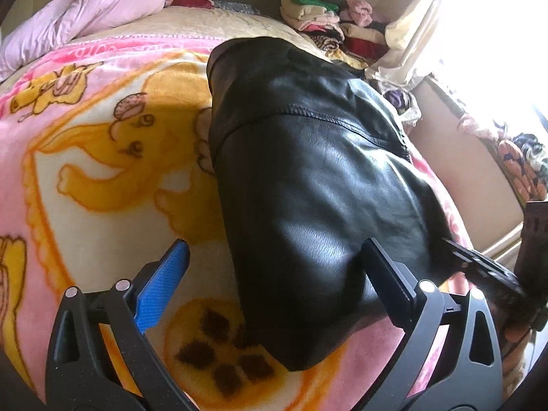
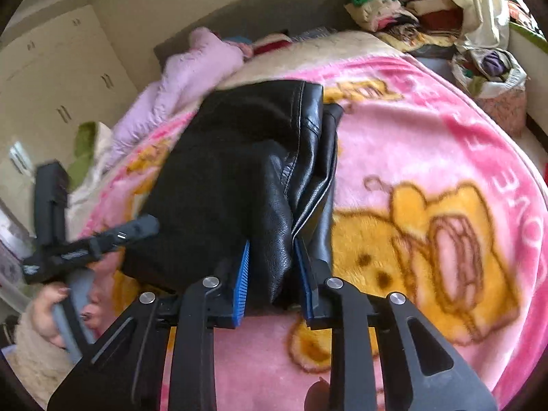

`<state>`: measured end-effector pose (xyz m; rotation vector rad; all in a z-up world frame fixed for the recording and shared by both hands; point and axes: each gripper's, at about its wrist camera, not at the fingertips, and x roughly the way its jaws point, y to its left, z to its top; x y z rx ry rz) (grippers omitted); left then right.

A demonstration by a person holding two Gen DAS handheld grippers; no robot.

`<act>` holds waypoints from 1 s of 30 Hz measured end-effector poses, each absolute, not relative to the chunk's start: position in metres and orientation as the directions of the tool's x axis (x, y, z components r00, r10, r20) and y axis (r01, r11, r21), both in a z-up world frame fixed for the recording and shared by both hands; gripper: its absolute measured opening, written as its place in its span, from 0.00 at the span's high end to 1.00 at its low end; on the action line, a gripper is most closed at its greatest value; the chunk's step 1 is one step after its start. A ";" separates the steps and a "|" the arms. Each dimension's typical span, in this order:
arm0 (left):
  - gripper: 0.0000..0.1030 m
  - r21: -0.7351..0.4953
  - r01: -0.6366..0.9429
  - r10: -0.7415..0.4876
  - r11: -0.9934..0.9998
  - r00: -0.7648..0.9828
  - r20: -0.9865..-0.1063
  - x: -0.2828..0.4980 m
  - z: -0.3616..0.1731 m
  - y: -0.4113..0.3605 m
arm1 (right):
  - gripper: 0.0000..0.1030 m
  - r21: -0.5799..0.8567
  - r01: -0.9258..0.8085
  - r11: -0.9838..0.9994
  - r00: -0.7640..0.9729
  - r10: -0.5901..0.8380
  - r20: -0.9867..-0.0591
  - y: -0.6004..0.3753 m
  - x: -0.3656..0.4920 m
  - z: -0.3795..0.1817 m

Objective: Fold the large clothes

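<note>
A black leather jacket point(image 1: 308, 171) lies folded lengthwise on a pink and yellow cartoon blanket point(image 1: 102, 171) that covers the bed. My left gripper point(image 1: 275, 250) stands wide open over the jacket's near end, one finger to each side and neither pad touching it. In the right wrist view my right gripper point(image 2: 272, 245) is shut on a raised fold at the near edge of the jacket point(image 2: 233, 171), with the blue pads point(image 2: 241, 281) pressed against the leather on both sides. The left gripper's body point(image 2: 92, 239) shows at the left there, held by a hand point(image 2: 54, 304).
A pale pink quilted garment point(image 1: 102, 7) lies bunched at the far end of the bed. A heap of folded clothes point(image 1: 325, 17) sits at the far right corner, by a bright window point(image 1: 496, 34). A cream wardrobe point(image 2: 51, 68) stands to the left, a full bag point(image 2: 493, 78) to the right.
</note>
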<state>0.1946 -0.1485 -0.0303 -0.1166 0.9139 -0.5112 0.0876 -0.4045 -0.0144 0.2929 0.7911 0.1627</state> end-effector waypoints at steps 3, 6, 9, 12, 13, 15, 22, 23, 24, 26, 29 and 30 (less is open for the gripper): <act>0.09 -0.309 0.370 -0.468 0.876 0.496 -0.731 0.192 -0.035 -0.149 | 0.69 0.288 -0.011 0.958 0.700 0.213 -0.682 -0.402 0.086 -0.025; 0.09 -0.318 0.365 -0.472 0.875 0.496 -0.729 0.193 -0.036 -0.148 | 0.64 0.299 0.008 0.954 0.703 0.207 -0.680 -0.406 0.085 -0.025; 0.09 -0.317 0.363 -0.470 0.876 0.499 -0.728 0.192 -0.036 -0.147 | 0.54 0.296 0.029 0.955 0.703 0.191 -0.685 -0.407 0.084 -0.026; 0.09 -0.319 0.359 -0.470 0.877 0.503 -0.725 0.192 -0.035 -0.145 | 0.43 0.306 0.041 0.951 0.700 0.191 -0.688 -0.409 0.081 -0.026; 0.09 -0.320 0.358 -0.471 0.877 0.504 -0.725 0.191 -0.035 -0.145 | 0.42 0.309 0.043 0.950 0.700 0.192 -0.687 -0.409 0.080 -0.026; 0.09 -0.324 0.357 -0.473 0.876 0.503 -0.724 0.191 -0.035 -0.144 | 0.38 0.316 0.043 0.948 0.698 0.198 -0.688 -0.410 0.078 -0.025; 0.09 -0.333 0.354 -0.479 0.874 0.507 -0.717 0.190 -0.035 -0.142 | 0.32 0.344 0.071 0.936 0.772 0.166 -0.613 -0.433 0.088 0.017; 0.09 -0.335 0.353 -0.480 0.874 0.507 -0.716 0.189 -0.036 -0.142 | 0.32 0.350 0.065 0.935 0.778 0.172 -0.604 -0.435 0.096 0.023; 0.09 -0.337 0.352 -0.480 0.874 0.508 -0.715 0.189 -0.036 -0.142 | 0.33 0.355 0.052 0.933 0.780 0.184 -0.598 -0.437 0.107 0.028; 0.09 -0.336 0.350 -0.478 0.875 0.510 -0.715 0.188 -0.036 -0.142 | 0.38 0.365 0.047 0.930 0.763 0.202 -0.614 -0.439 0.138 0.031; 0.09 -0.324 0.350 -0.469 0.879 0.513 -0.718 0.187 -0.036 -0.143 | 0.47 0.376 0.080 0.923 0.725 0.204 -0.658 -0.439 0.184 0.026; 0.09 -0.313 0.350 -0.461 0.883 0.516 -0.722 0.187 -0.036 -0.145 | 0.47 0.352 0.112 0.929 0.711 0.172 -0.682 -0.437 0.199 0.021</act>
